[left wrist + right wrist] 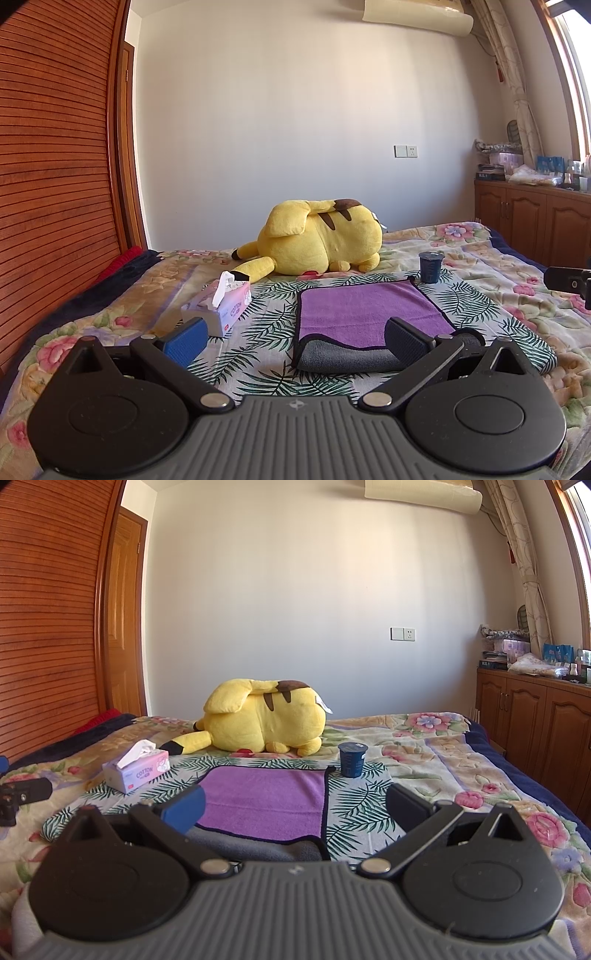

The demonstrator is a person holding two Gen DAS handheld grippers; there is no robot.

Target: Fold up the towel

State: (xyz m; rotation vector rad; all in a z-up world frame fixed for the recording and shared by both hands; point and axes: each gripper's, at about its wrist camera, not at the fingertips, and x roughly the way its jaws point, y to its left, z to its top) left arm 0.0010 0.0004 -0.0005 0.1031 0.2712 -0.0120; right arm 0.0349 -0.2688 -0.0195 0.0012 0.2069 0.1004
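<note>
While both jaws gape, folded towel (pixel 364 314) lies ahead, untouched.

We see a towel (pixel 369 310) of soft, napped cloth, purple on top and grey beneath, with a dark stitched hem. The bed (pixel 498 266) wears a matt flowered fabric. The toy (pixel 317 240) is yellow plush, fuzzy. The tissue box (pixel 221 310) looks like printed card with white paper poking out. The cup (pixel 430 267) seems smooth dark plastic. The wardrobe (pixel 55 184) is ribbed, varnished wood. The left gripper (pixel 295 339) is matt black plastic with shiny metal pivot pins.
</note>
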